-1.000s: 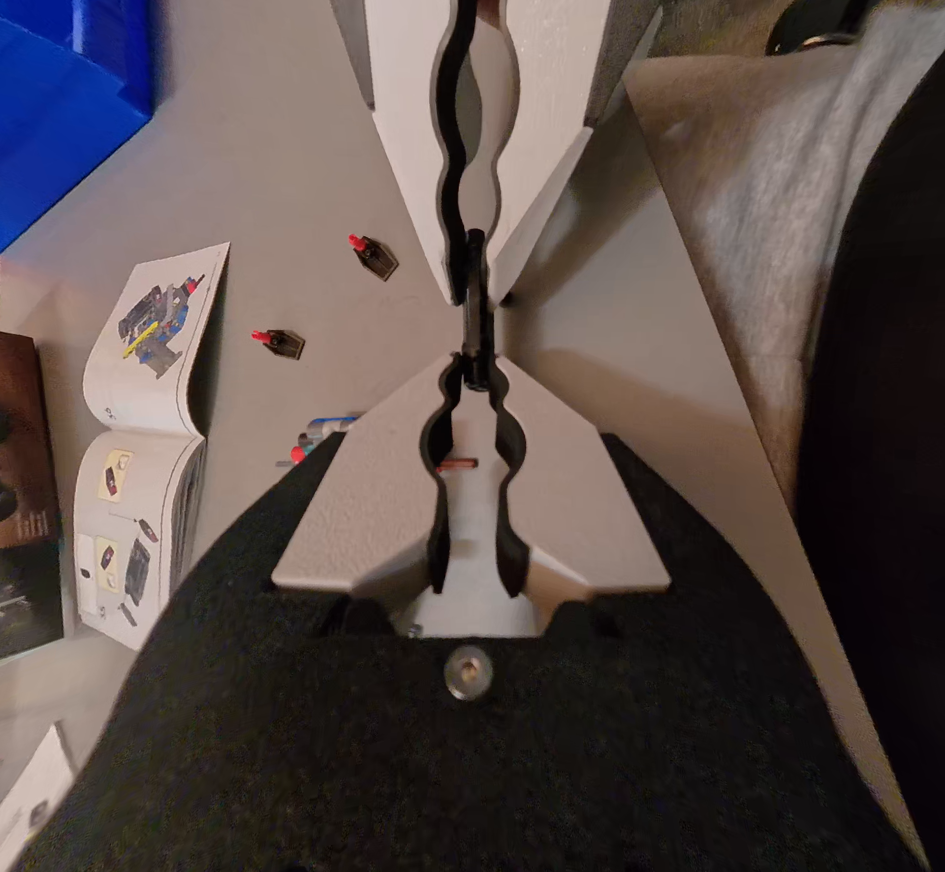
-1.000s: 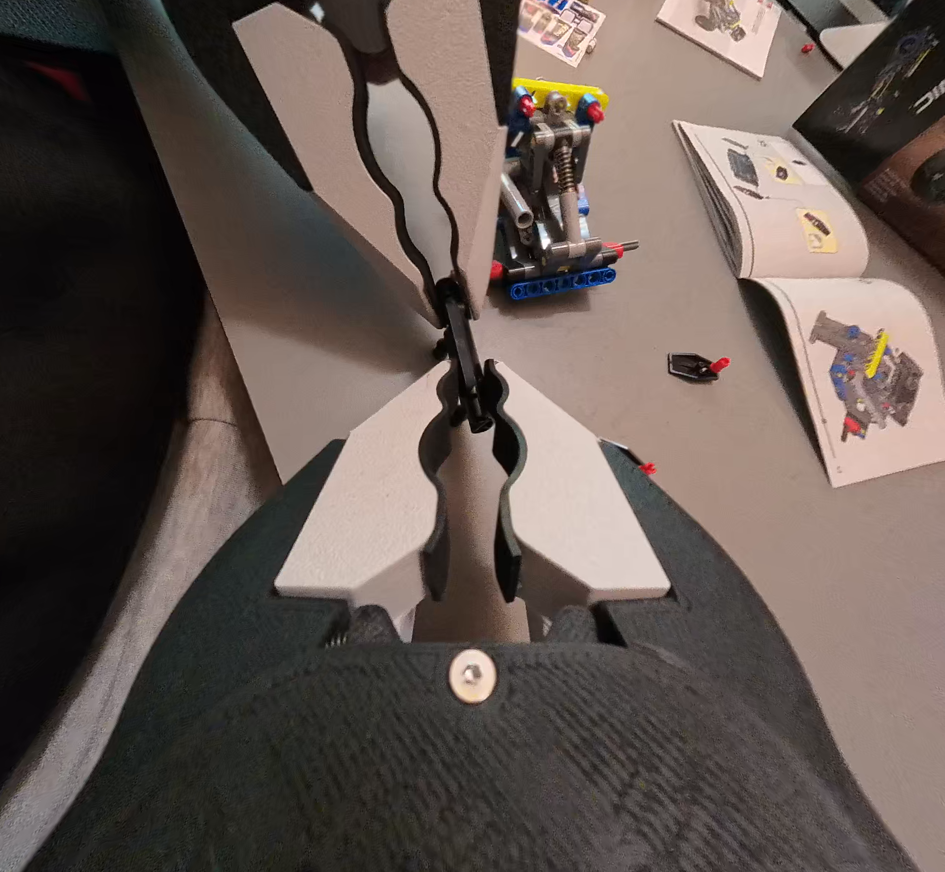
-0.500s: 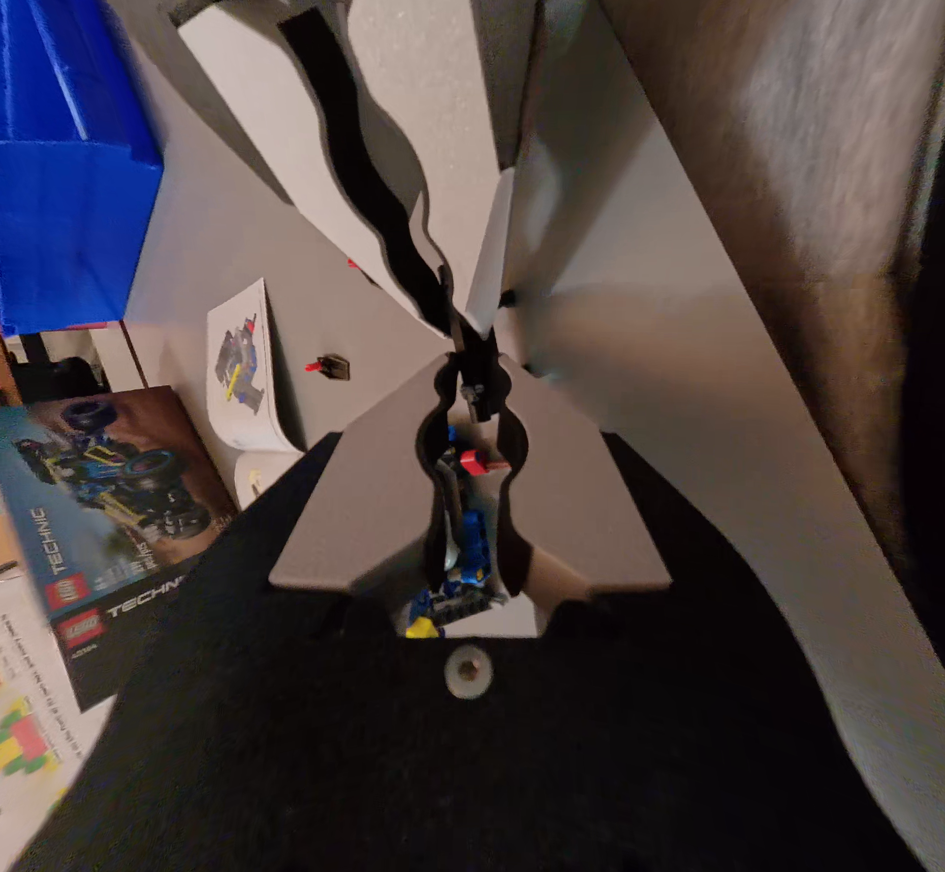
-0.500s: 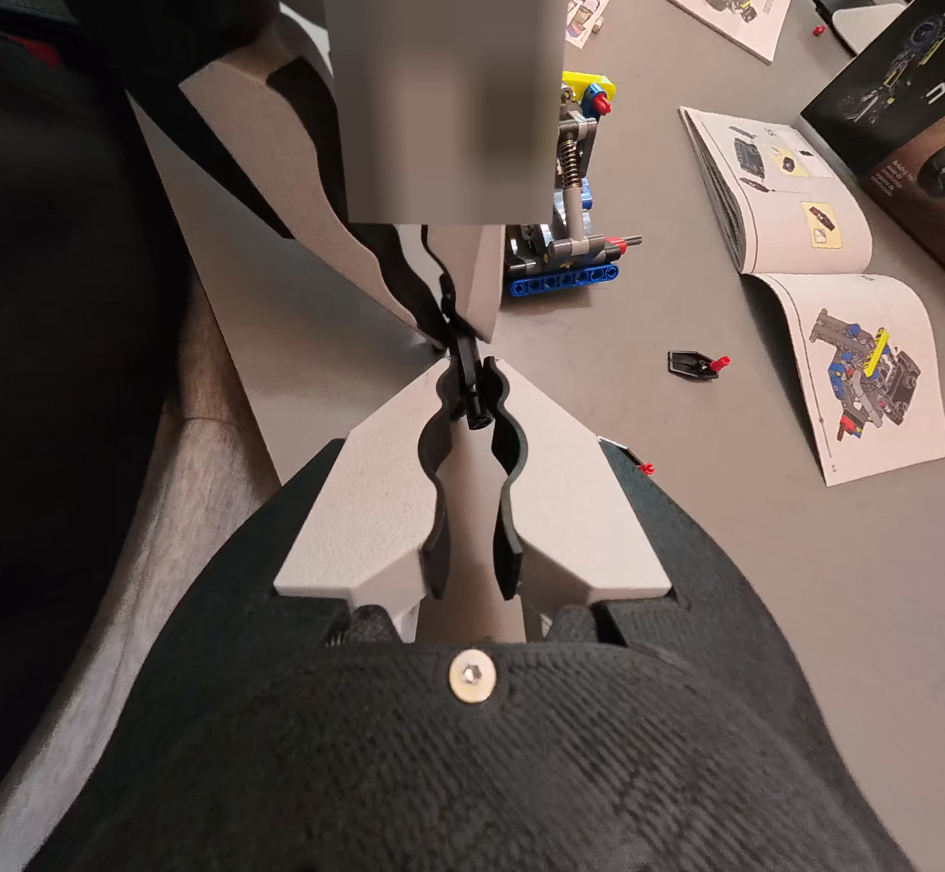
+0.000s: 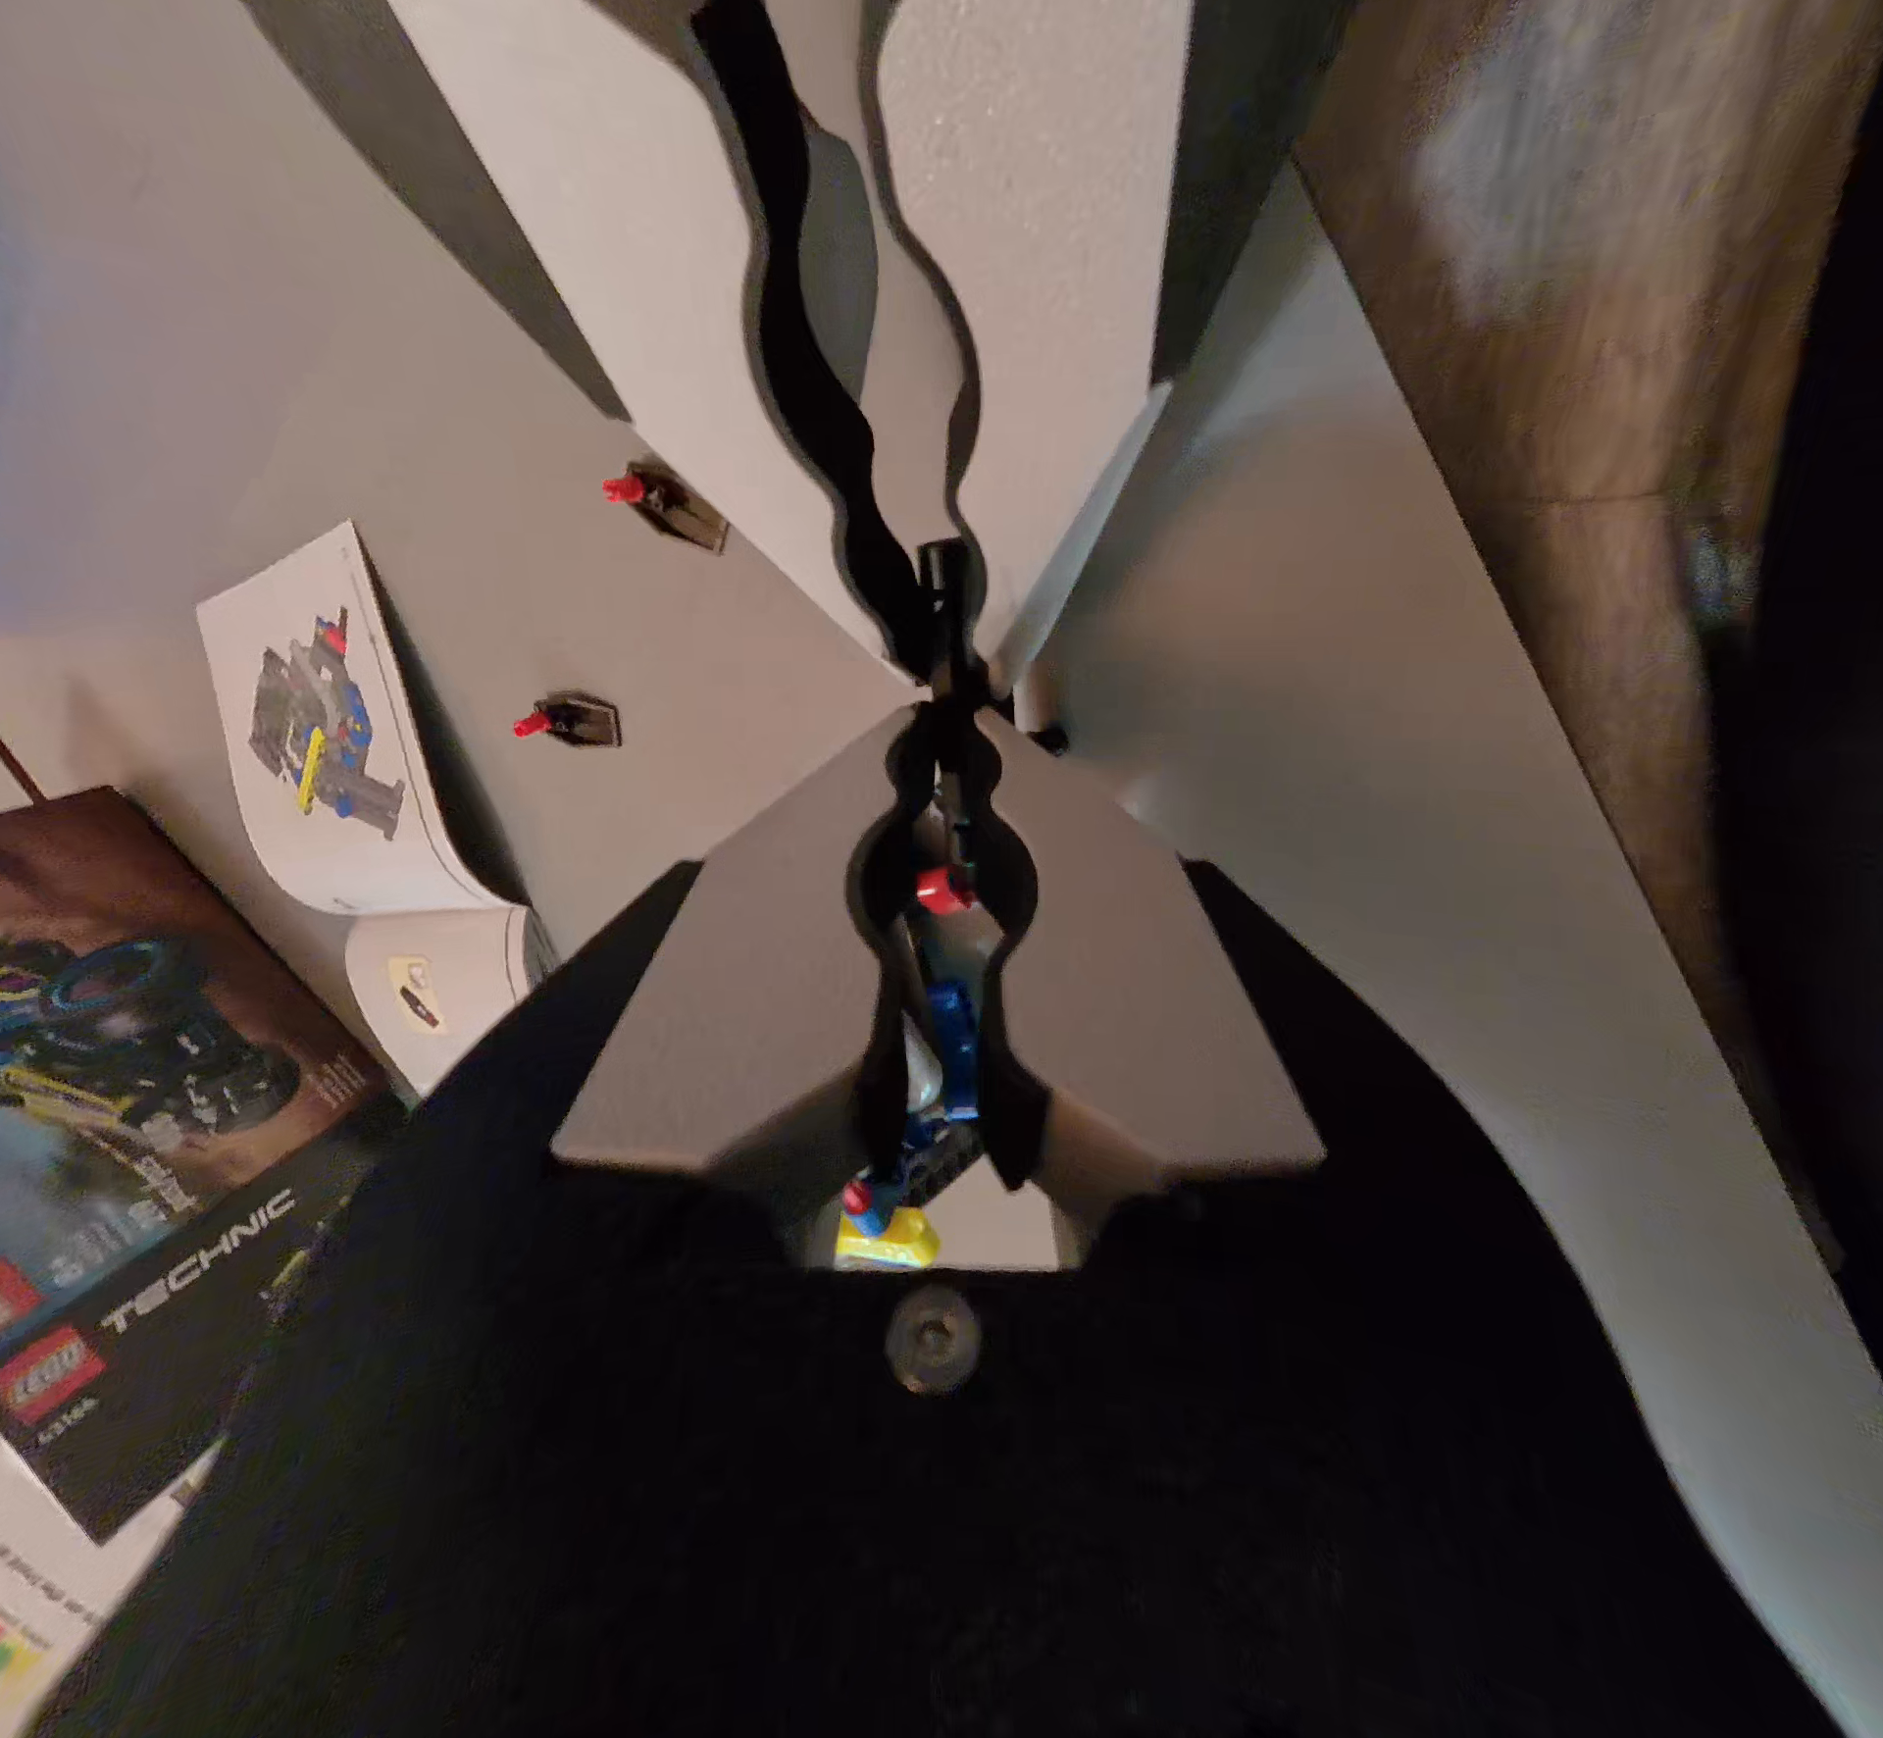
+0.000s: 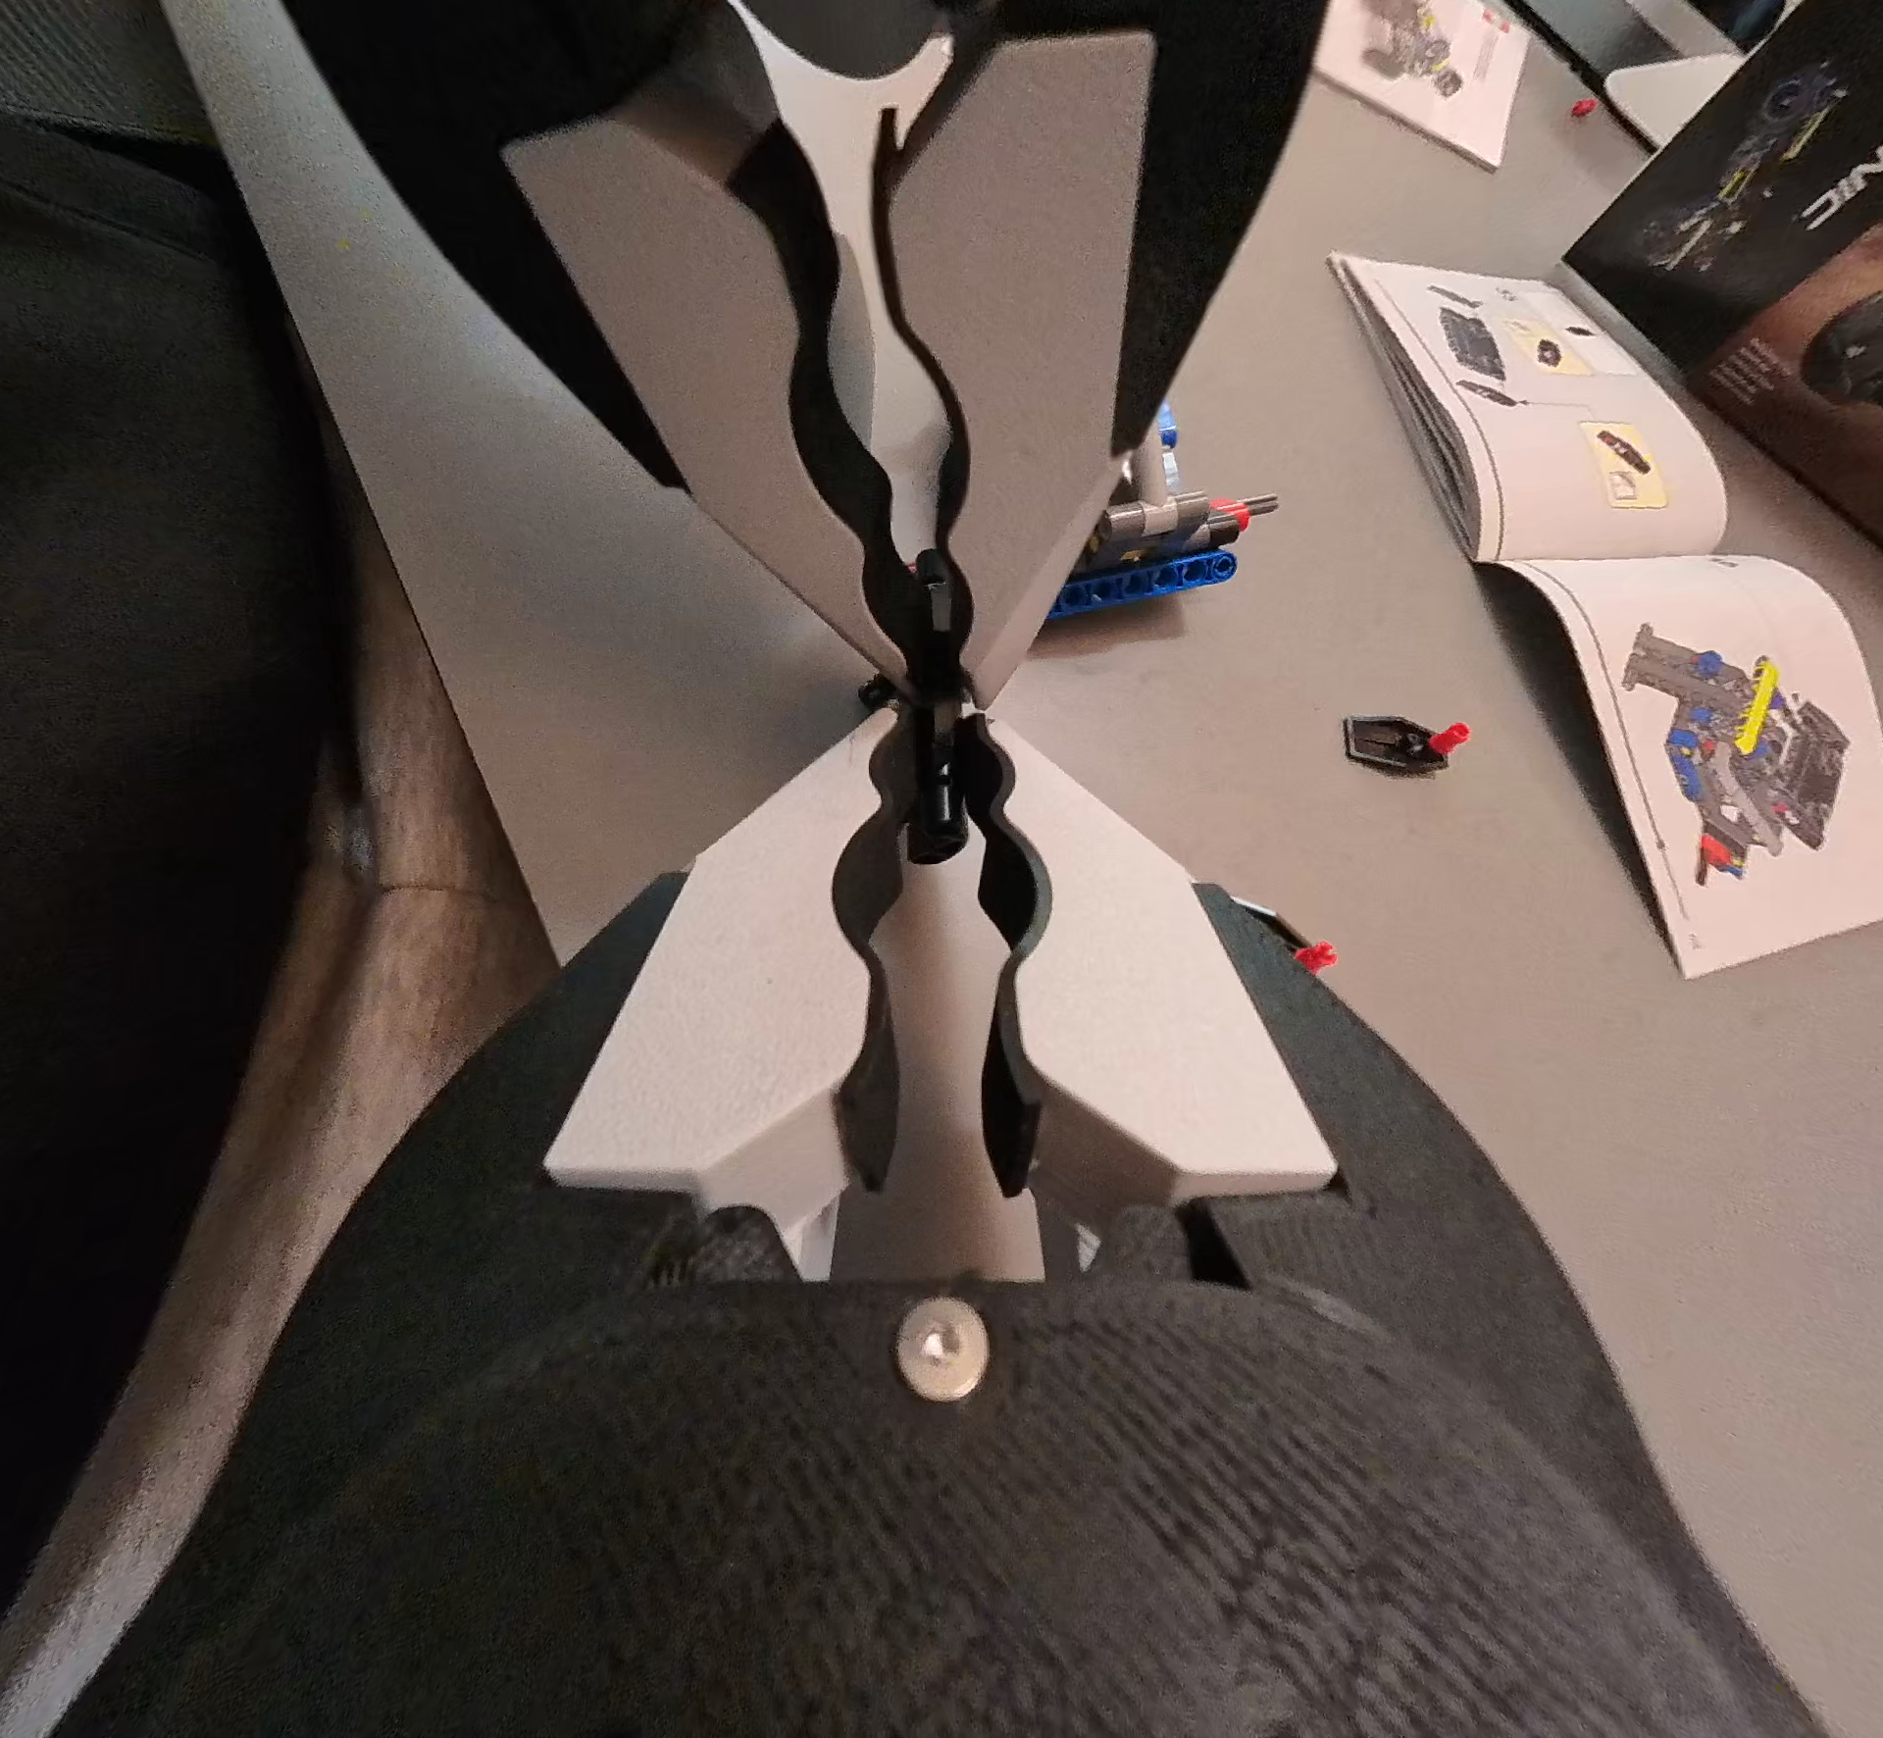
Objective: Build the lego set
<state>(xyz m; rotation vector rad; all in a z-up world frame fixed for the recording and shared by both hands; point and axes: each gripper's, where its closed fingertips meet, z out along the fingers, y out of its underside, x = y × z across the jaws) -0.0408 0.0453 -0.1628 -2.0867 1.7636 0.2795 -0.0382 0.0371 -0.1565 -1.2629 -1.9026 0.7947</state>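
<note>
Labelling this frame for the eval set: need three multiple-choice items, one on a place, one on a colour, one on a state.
1. Where does the open booklet lie in the right wrist view?
A. Right of the grippers, on the table
B. Left, on the chair
C. Under the blue beam

2. What colour is the long holed beam behind the grippers?
A. Green
B. Blue
C. White

3. How do the two grippers stand?
A. Far apart
B. One lies flat on the table
C. Tip to tip, a black part between them

Answers: 1 A, the pages spread at right; 2 B, plainly blue; 3 C, the right gripper meets the left gripper at the tips.
</note>
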